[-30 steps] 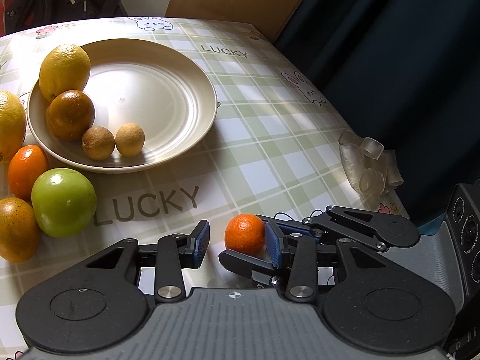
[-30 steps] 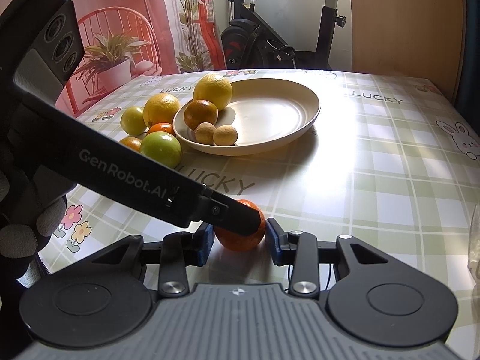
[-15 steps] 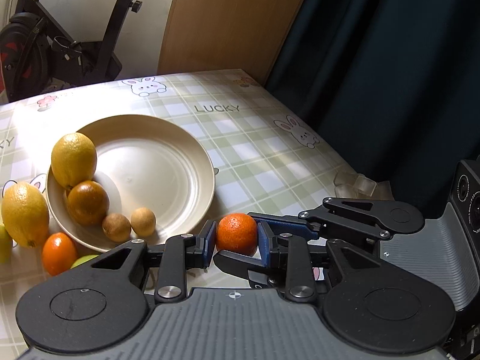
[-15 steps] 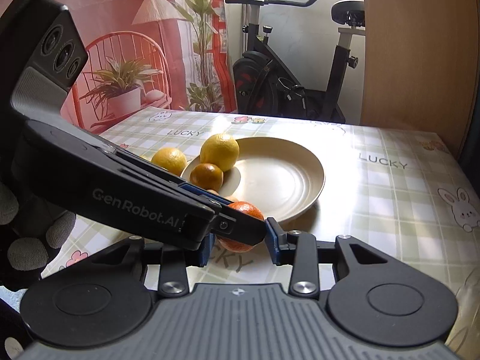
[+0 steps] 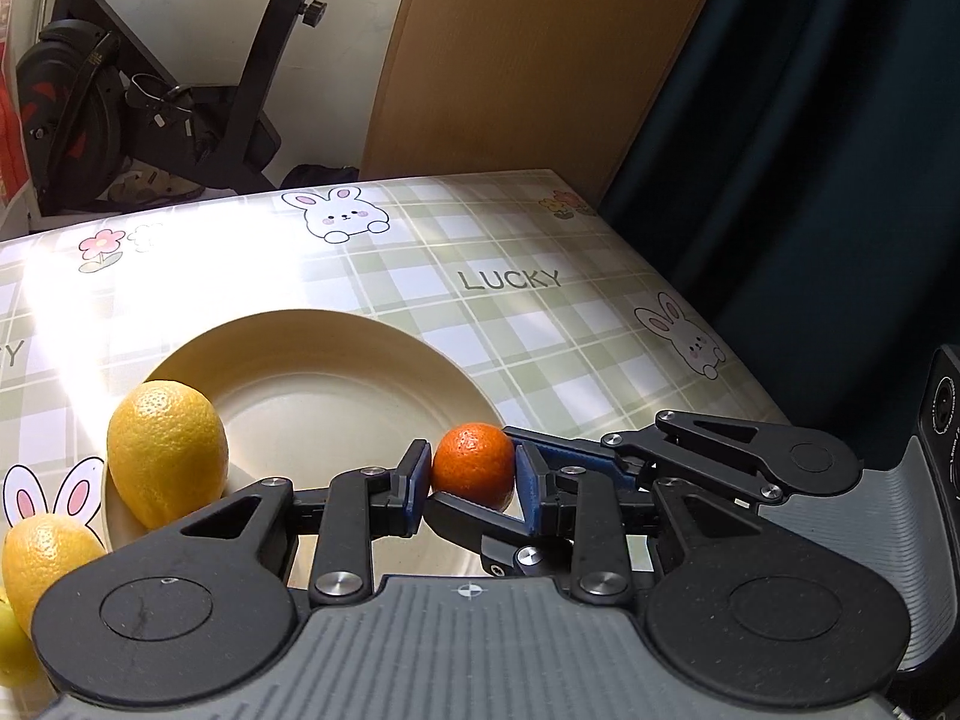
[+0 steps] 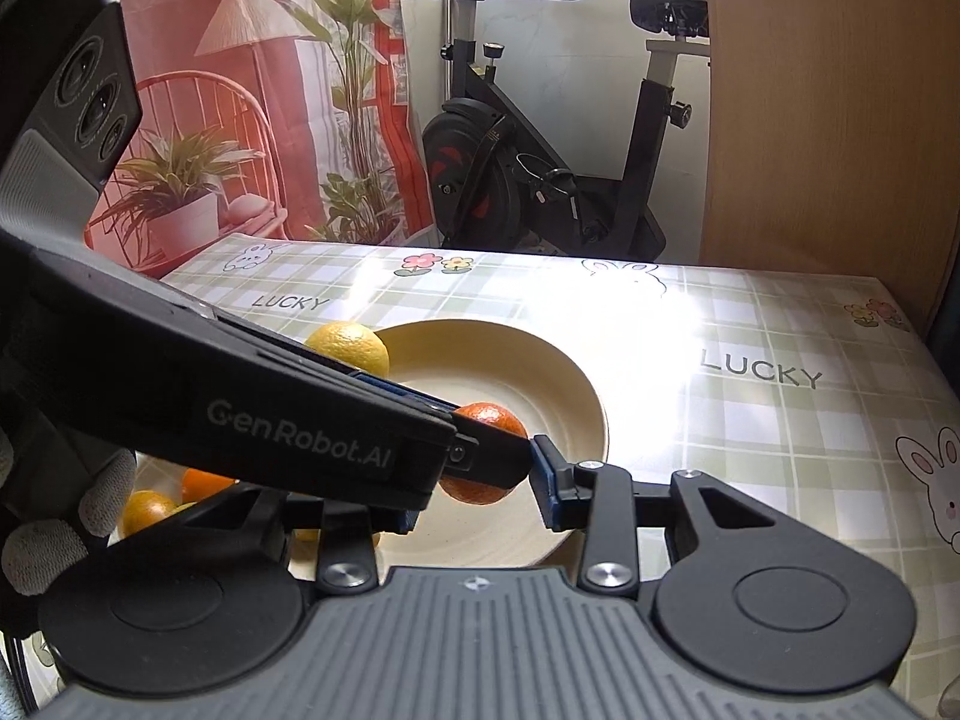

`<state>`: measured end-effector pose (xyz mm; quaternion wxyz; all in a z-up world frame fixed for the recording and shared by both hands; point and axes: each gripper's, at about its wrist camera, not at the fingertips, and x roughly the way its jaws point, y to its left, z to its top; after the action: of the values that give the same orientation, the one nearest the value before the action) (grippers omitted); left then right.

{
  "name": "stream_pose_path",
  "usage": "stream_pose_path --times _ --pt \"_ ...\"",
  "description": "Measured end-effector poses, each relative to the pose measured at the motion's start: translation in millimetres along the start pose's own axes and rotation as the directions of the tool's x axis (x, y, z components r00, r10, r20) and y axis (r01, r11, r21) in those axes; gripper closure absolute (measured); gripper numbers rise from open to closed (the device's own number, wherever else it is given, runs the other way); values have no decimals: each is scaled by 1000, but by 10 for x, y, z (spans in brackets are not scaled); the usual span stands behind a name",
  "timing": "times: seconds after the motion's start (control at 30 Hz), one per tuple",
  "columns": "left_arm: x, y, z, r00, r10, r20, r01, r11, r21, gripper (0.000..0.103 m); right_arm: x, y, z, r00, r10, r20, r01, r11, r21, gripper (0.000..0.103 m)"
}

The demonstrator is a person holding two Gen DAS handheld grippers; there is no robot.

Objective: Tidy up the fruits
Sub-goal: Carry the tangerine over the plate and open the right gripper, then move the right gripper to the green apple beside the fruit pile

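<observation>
A table with a green and white checked cloth fills the near part of the scene; the cloth has printed rabbits, small flowers and the word LUCKY, and strong light makes a bright patch on its middle. Behind the far edge stands a black exercise bike before a pale wall. To the right of it is a light wooden panel, and further right hangs a dark blue curtain. On the far left is a pink backdrop with a pictured lamp, chair and plants.
</observation>
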<state>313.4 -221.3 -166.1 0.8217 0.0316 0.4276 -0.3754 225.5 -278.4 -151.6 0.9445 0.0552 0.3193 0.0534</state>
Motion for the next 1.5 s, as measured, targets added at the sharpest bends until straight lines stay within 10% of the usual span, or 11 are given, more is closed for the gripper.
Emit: stream_pose_path --times 0.7,1.5 --pt "287 218 42 1000 23 -7 -23 997 -76 62 297 10 -7 990 -139 -26 139 990 4 61" --pt "-1590 1001 -123 949 192 249 -167 979 -119 62 -342 177 278 997 -12 80 2 993 122 60"
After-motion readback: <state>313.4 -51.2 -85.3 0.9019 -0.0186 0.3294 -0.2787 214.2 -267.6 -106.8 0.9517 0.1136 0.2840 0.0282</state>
